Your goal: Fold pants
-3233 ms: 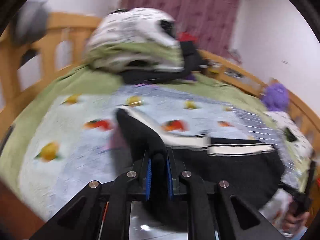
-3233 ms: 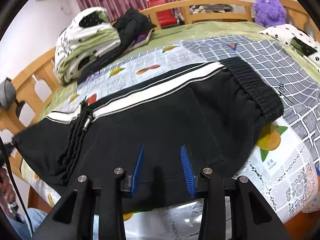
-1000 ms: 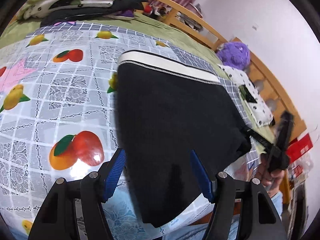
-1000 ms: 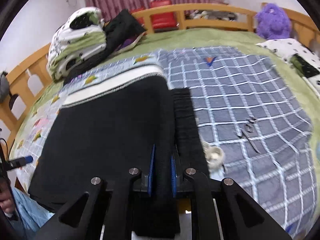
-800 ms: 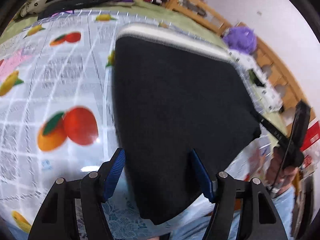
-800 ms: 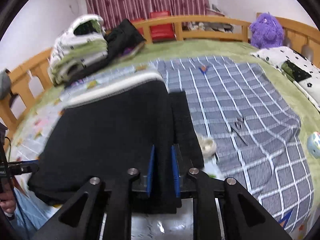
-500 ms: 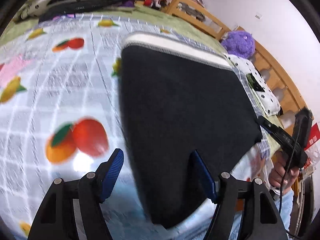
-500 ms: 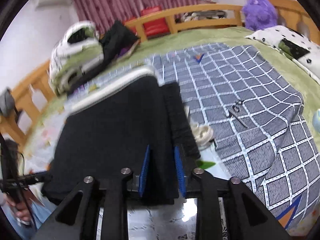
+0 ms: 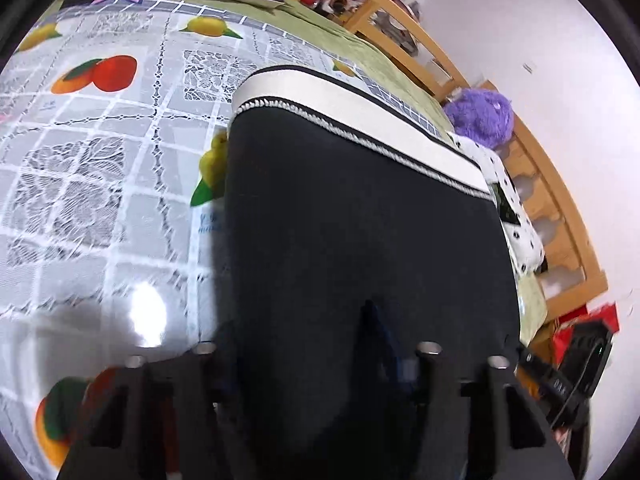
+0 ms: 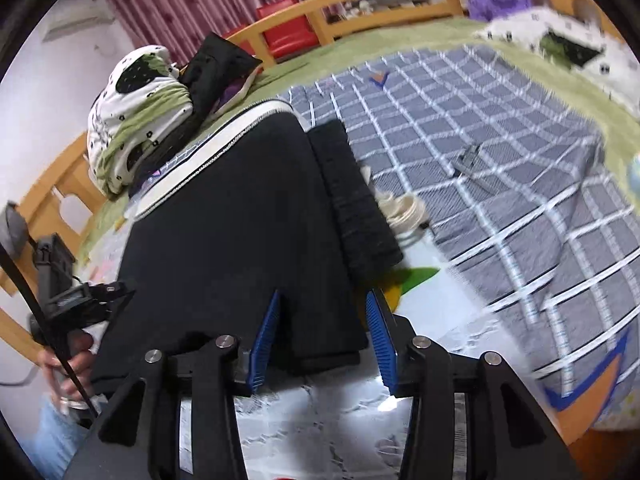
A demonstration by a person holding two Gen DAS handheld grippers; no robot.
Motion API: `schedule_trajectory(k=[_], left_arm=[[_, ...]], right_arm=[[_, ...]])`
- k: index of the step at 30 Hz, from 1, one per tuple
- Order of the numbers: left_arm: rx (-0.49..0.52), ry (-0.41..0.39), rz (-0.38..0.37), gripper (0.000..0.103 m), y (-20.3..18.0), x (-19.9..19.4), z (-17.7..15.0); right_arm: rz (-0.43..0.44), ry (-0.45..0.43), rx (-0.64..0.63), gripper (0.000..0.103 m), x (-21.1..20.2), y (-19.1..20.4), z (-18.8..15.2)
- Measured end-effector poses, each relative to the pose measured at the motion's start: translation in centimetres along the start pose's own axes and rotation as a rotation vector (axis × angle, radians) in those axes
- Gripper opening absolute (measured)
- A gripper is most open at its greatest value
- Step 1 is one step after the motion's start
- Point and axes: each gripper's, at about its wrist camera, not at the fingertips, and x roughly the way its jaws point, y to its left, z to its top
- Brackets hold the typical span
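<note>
The black pants [image 9: 352,216] with a white side stripe [image 9: 360,120] lie folded flat on the fruit-print cloth [image 9: 100,184] on the bed. They also show in the right wrist view [image 10: 240,216], with the elastic waistband [image 10: 356,200] along the right side. My left gripper [image 9: 296,344] is open, low over the near edge of the pants, its fingers straddling the fabric and partly hidden by it. My right gripper [image 10: 322,344] is open, with the near corner of the pants lying between its blue pads [image 10: 262,340].
A plaid blanket [image 10: 500,128] covers the right of the bed, with scissors [image 10: 468,160] and a coiled white cord [image 10: 404,208] on it. A heap of bedding and clothes [image 10: 140,120] lies at the back. A purple plush toy [image 9: 480,116] sits by the wooden bed rail [image 9: 560,200].
My right gripper has opened and let go of the pants' edge. My left gripper has dropped lower and forward over the pants, staying open.
</note>
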Motion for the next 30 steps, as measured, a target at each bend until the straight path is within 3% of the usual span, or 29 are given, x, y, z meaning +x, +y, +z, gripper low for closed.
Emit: schedule_trajectory(k=[4, 7, 8, 11, 13, 17, 19, 22, 24, 26, 30], left_arm=[[0.007, -0.025, -0.019, 0.017, -0.4, -1.4, 1.4], [0.027, -0.046, -0.097, 0.014, -0.2, -4.5, 2.9], [0.043, -0.064, -0.092, 0.014, 0.0, -6.2, 3.5], [0.11, -0.139, -0.028, 0.013, 0.8, -11.2, 4.3], [0.104, -0.163, 0.011, 0.013, 2.5, -14.1, 4.8], [0.09, -0.16, 0.13, 0.014, 7.3, -16.8, 4.7], [0.029, -0.128, 0.166, 0.015, 10.5, -16.6, 4.0], [-0.067, -0.089, 0.136, 0.023, 13.6, -15.5, 3.2], [-0.091, -0.074, 0.18, 0.038, 13.9, -14.8, 2.8], [-0.077, -0.08, 0.216, 0.039, 14.4, -14.9, 2.4], [-0.063, -0.128, 0.221, 0.055, 14.3, -15.9, 2.3]], right_arm=[[0.014, 0.024, 0.04, 0.047, 1.2, 0.5, 0.3], [-0.04, 0.011, -0.019, 0.043, 1.0, 3.2, 0.3], [-0.041, 0.008, -0.036, 0.04, 0.8, 4.1, 0.2], [0.044, 0.023, -0.014, 0.035, 0.8, 6.4, -0.2], [0.076, 0.033, -0.027, 0.032, 1.3, 8.7, -0.3], [0.098, 0.012, -0.101, 0.032, 2.0, 13.4, 0.2], [0.128, -0.012, -0.108, 0.037, 2.4, 15.2, 0.8], [0.139, -0.006, -0.152, 0.04, 4.2, 18.0, 2.0], [0.134, 0.008, -0.196, 0.04, 5.8, 19.8, 2.8], [0.119, 0.024, -0.238, 0.047, 7.7, 21.3, 3.7], [0.052, 0.101, -0.271, 0.045, 12.7, 22.7, 4.3]])
